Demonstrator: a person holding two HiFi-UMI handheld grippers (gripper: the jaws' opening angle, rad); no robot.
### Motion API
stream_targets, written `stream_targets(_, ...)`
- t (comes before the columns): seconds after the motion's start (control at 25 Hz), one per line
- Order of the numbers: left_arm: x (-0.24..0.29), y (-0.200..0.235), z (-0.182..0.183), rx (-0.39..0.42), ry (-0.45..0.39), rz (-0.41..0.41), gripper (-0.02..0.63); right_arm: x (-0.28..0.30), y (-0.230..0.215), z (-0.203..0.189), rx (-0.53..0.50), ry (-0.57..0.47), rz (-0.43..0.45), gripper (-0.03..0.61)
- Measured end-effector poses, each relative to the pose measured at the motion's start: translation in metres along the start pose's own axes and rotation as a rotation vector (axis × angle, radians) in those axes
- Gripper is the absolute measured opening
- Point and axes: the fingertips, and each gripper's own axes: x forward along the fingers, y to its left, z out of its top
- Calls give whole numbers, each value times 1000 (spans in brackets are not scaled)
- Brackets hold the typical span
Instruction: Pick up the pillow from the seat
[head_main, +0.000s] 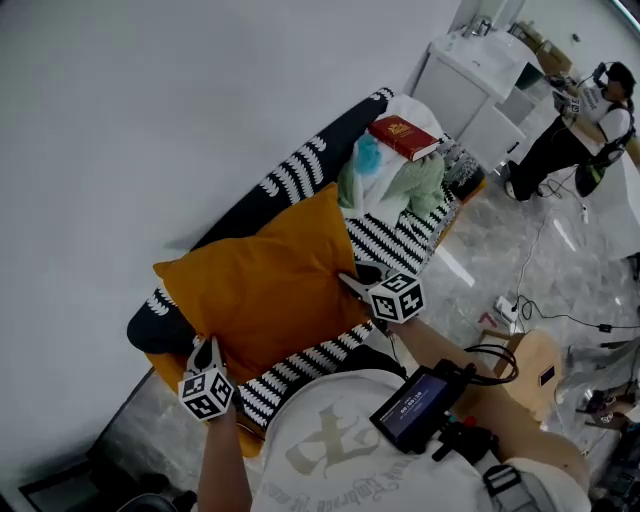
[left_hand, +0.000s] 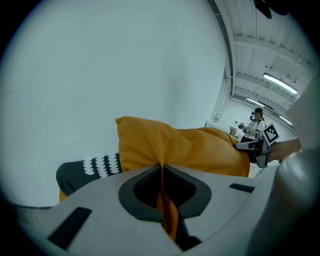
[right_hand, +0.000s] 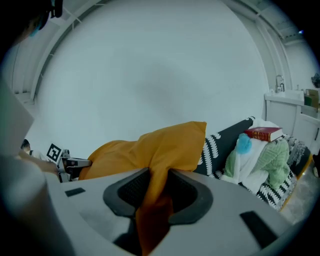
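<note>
An orange pillow (head_main: 262, 283) is held over a black-and-white patterned seat (head_main: 290, 180) against the wall. My left gripper (head_main: 205, 352) is shut on the pillow's near left corner, with a thin fold of orange cloth (left_hand: 167, 212) pinched between its jaws. On the right, my other gripper (head_main: 352, 284) is shut on the pillow's right corner, and a thick fold of cloth (right_hand: 152, 210) fills its jaws. The pillow (left_hand: 185, 147) stretches between both grippers, and in the right gripper view the pillow (right_hand: 155, 147) rises toward the wall.
A red book (head_main: 404, 137) lies on a heap of green, white and blue cloth (head_main: 395, 183) at the seat's far end. White cabinets (head_main: 475, 85) stand beyond it. A person (head_main: 575, 130) stands at the far right. Cables (head_main: 540, 310) trail over the marble floor.
</note>
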Motion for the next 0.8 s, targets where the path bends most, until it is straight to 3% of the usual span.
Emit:
stream_targets(0.44, -27, -23, 62, 86, -146, -68, 14, -52, 18, 42, -48, -153, -71, 129)
stream_targets(0.8, -34, -36, 78, 130, -195, -107, 14, -76, 21, 43, -49, -210, -118, 127)
